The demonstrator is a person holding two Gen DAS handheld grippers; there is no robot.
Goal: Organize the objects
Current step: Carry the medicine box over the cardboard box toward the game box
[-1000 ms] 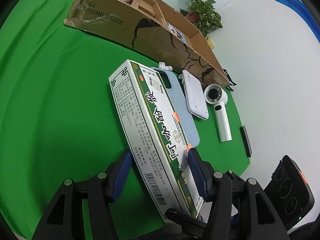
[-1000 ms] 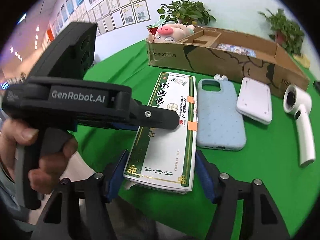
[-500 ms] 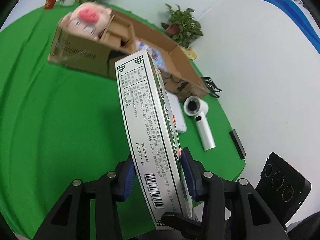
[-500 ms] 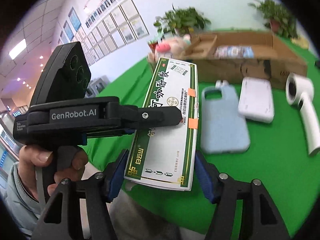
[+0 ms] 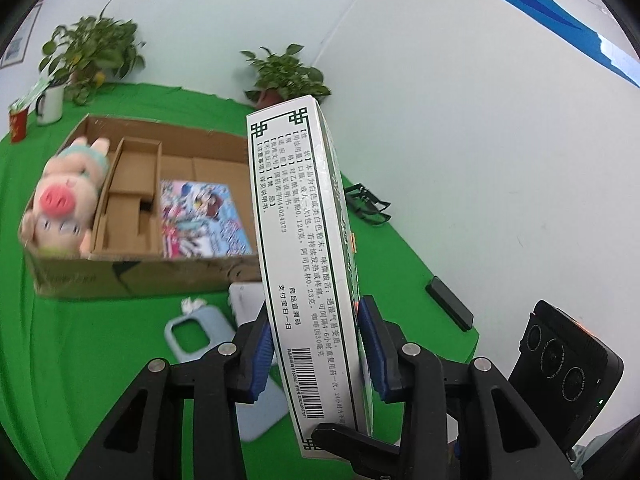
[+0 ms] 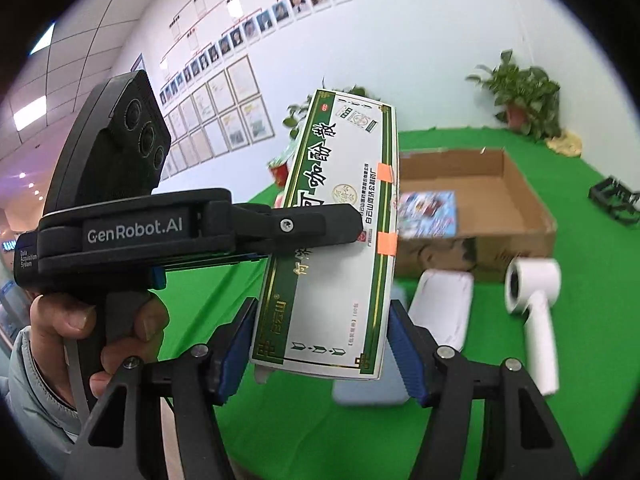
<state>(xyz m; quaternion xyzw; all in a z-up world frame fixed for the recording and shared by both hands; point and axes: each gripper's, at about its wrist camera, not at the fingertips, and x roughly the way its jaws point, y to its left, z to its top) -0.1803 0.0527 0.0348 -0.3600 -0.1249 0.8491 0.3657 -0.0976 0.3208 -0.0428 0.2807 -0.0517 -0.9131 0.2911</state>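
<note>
My left gripper (image 5: 316, 344) is shut on a long white and green medicine box (image 5: 296, 248) and holds it up in the air, tilted, above the green table. The box also shows in the right wrist view (image 6: 336, 240), with the left gripper's body (image 6: 192, 232) clamped on its flat faces. My right gripper (image 6: 320, 340) is open, its blue pads on either side of the box's near end without clearly touching it. Behind stands an open cardboard box (image 5: 136, 276) holding a pink pig plush (image 5: 64, 200) and a colourful booklet (image 5: 200, 216).
On the green table (image 5: 80, 360) lie a light blue phone case (image 5: 192, 332), a white flat device (image 6: 440, 308) and a white handheld fan (image 6: 536, 304). A black phone (image 5: 448, 302) and black clip (image 5: 366, 204) lie at the right edge. Potted plants and mugs stand behind.
The left gripper has lifted the medicine box off the table and raised it toward upright. Both grippers have risen, so the inside of the cardboard box now shows.
</note>
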